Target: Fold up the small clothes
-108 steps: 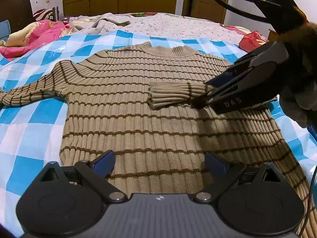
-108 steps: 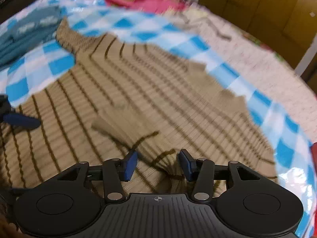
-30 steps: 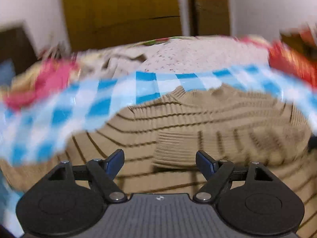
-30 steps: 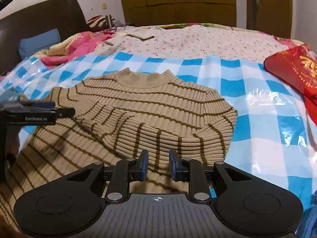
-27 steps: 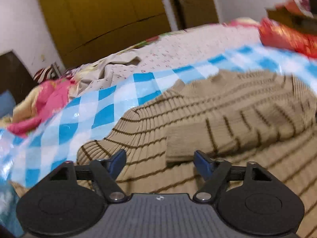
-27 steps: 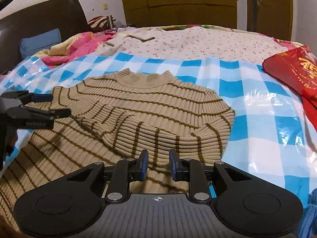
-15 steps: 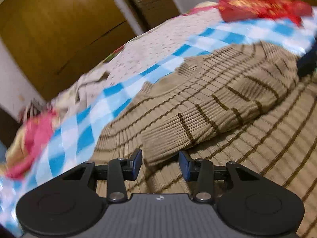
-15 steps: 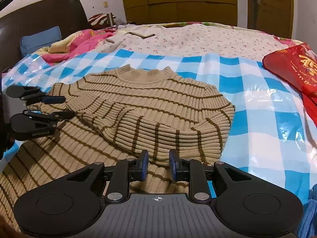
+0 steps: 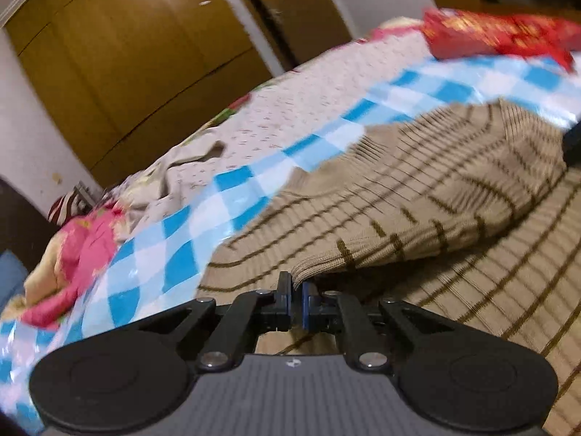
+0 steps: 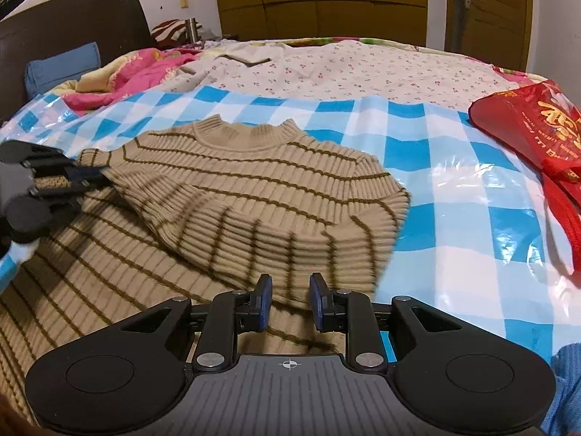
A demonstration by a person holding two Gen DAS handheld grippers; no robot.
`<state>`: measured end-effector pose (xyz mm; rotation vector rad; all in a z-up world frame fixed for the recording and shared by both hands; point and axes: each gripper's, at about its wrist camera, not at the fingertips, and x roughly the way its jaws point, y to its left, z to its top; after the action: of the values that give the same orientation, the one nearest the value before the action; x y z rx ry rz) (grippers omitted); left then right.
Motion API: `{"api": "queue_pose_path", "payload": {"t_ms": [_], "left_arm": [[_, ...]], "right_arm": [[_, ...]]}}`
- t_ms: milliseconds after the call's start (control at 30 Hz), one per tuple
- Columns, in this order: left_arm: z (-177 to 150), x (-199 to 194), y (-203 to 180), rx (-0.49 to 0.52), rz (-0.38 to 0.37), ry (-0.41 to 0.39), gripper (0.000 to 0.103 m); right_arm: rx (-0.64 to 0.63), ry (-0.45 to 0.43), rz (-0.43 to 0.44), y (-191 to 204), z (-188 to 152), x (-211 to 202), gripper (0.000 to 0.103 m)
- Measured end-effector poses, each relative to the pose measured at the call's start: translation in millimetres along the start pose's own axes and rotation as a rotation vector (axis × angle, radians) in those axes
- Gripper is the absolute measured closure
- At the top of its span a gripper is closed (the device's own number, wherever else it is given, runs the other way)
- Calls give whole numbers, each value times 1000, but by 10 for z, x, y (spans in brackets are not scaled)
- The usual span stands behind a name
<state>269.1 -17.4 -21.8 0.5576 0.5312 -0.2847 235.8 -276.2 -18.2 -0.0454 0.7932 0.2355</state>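
A tan ribbed sweater with brown stripes (image 10: 254,196) lies on a blue-and-white checked sheet (image 10: 454,196), its right sleeve folded across the chest. My left gripper (image 9: 297,290) is shut on the cuff of that sleeve (image 9: 319,265); it also shows at the left edge of the right wrist view (image 10: 90,178), holding the cuff near the sweater's left shoulder. My right gripper (image 10: 289,299) hovers over the sweater's right side with a narrow gap between its fingers, holding nothing.
A red plastic bag (image 10: 537,138) lies at the right on the sheet. A pink blanket (image 10: 120,76) and floral bedding (image 10: 345,69) lie behind. A blue cloth (image 10: 566,381) shows at the lower right. A dark headboard (image 10: 72,32) stands at the left.
My left gripper has closed on the sleeve cuff, having been open around it half a second ago. The cuff has shifted toward the sweater's left shoulder. My right gripper has barely moved.
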Motion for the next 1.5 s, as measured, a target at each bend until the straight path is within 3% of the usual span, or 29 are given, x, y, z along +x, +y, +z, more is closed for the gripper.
{"api": "queue_pose_path", "payload": {"t_ms": [100, 300, 400, 467, 633, 767, 900, 1100, 1167, 1267, 1500], "left_arm": [[-69, -113, 63, -40, -19, 14, 83], [-236, 2, -52, -17, -10, 76, 82], [-221, 11, -91, -20, -14, 64, 82], [-213, 3, -110, -22, -25, 56, 82], [-304, -7, -102, 3, -43, 77, 80], [-329, -67, -19, -52, -46, 89, 80], [-293, -200, 36, -94, -46, 47, 80], [-219, -189, 68, -166, -51, 15, 80], [-248, -139, 57, -159, -63, 39, 80], [-342, -34, 28, -151, -75, 89, 80], [-413, -205, 132, -243, -66, 74, 80]], "right_arm": [[-7, 10, -3, -11, -27, -3, 80], [-16, 7, -17, 14, -17, 54, 80], [-37, 8, -62, 9, 23, 106, 80], [-59, 57, -129, -5, 30, 221, 80], [-14, 100, -161, -96, 58, 243, 83], [-30, 131, -203, -111, 82, 186, 78], [21, 85, -199, -115, 178, 90, 78], [-30, 39, -89, 162, 347, 340, 78], [-94, 63, -129, 229, 337, 527, 78], [-74, 81, -135, 142, 315, 622, 78], [-12, 93, -166, 94, 377, 556, 76]]}}
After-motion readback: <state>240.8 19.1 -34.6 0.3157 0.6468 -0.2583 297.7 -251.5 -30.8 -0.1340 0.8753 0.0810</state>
